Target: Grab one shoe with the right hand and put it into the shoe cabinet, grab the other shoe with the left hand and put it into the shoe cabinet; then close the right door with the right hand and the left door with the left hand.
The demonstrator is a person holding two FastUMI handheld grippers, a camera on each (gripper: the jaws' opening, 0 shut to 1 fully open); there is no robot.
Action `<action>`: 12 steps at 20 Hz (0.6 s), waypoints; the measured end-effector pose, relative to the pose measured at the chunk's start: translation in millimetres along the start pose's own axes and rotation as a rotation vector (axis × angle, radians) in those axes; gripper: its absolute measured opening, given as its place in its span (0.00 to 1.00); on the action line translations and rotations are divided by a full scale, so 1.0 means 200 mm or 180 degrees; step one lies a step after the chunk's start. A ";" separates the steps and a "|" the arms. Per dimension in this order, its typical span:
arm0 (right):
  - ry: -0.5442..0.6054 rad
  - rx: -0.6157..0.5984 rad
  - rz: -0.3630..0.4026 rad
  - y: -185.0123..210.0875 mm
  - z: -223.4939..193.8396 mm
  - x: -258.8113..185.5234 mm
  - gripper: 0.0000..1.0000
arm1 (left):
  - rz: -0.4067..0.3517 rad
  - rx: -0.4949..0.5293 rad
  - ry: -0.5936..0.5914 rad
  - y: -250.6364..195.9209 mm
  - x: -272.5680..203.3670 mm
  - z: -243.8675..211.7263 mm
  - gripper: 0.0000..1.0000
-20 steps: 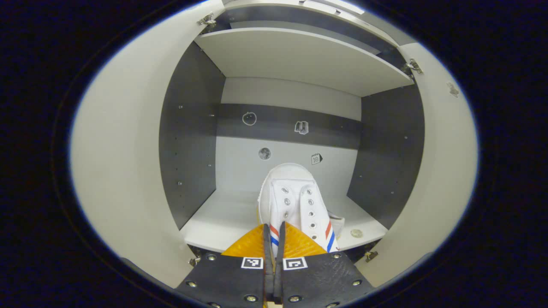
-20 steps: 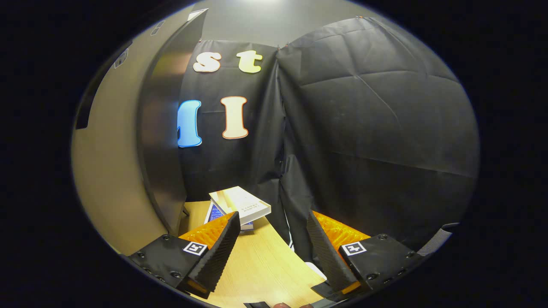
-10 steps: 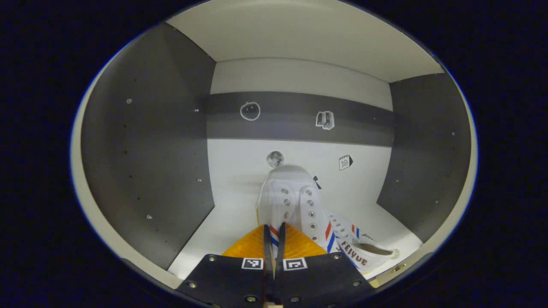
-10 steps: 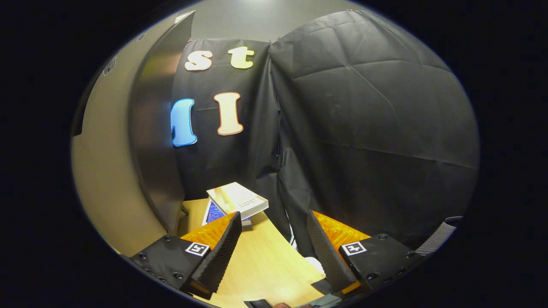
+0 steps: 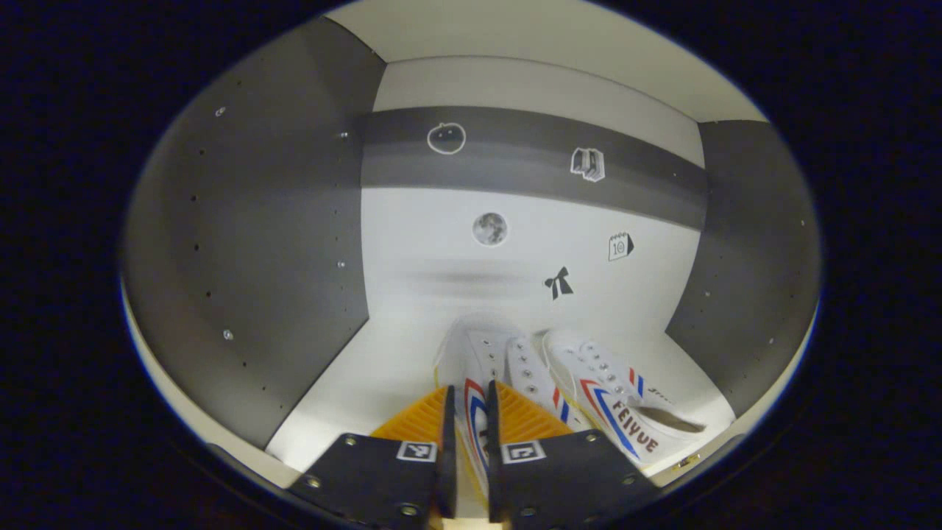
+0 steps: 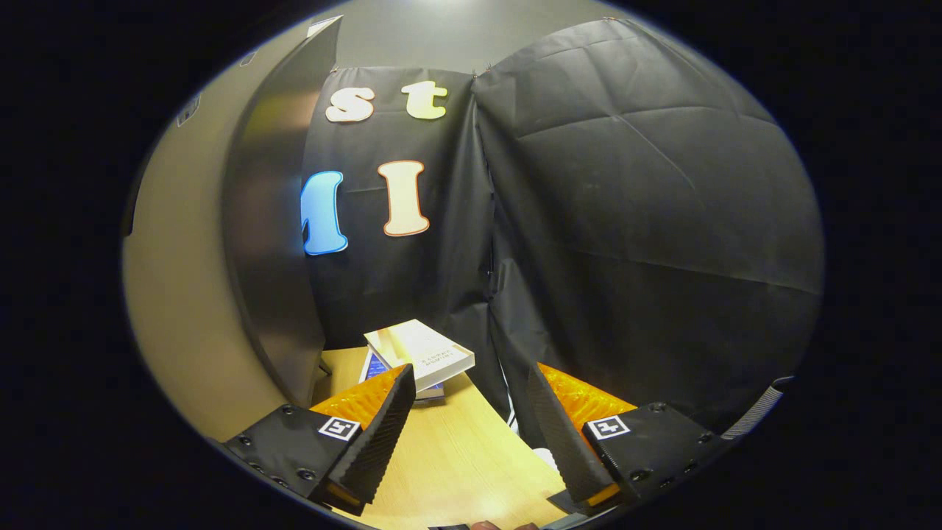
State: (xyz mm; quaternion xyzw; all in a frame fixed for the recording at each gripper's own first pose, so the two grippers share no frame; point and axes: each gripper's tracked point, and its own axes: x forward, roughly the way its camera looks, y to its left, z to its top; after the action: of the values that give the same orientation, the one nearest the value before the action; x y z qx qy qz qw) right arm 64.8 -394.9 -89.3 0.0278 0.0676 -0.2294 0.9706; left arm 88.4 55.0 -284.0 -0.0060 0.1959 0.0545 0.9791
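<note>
White canvas shoe [image 5: 478, 368] pinched in L gripper [image 5: 466, 412], prob. resting on cabinet shelf [image 5: 353, 390] beside 2nd shoe [image 5: 618, 401] for release; R gripper [image 6: 467, 412] spread, empty.

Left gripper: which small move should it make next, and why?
Probably open the left gripper and let go: the shoe it holds already lies low on the cabinet shelf, beside the other shoe. Then it can pull back.

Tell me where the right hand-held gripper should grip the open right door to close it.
Take the right door by its free vertical edge, coming from the front: the panel is thin enough there to sit between the open fingers of the right hand-held gripper.
</note>
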 end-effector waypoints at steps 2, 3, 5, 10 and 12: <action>-0.0007 0.0007 0.0034 0.02 0.00 0.01 0.96 | -0.0038 0.0061 -0.0356 0.02 -0.03 0.12 0.33; -0.0016 0.0008 0.0059 0.03 0.01 0.01 0.96 | -0.0006 0.0113 -0.0529 0.02 -0.06 0.18 0.48; -0.0027 0.0018 0.0109 0.06 0.03 0.01 0.96 | 0.0113 0.0220 -0.0758 0.04 -0.12 0.25 0.77; -0.0242 0.0030 0.0250 0.12 0.21 -0.02 0.96 | 0.0101 0.0256 -0.1251 -0.01 -0.35 0.38 0.92; -0.0322 0.0037 0.0341 0.16 0.29 -0.03 0.96 | 0.0110 0.0261 -0.1372 -0.02 -0.44 0.39 0.92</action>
State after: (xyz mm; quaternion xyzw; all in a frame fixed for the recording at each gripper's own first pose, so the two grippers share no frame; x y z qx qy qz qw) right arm 80.6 -369.5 -29.7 0.0255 0.0156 -0.1787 0.9834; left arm 37.1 45.2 -178.1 0.0489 -0.0159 0.0633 0.9967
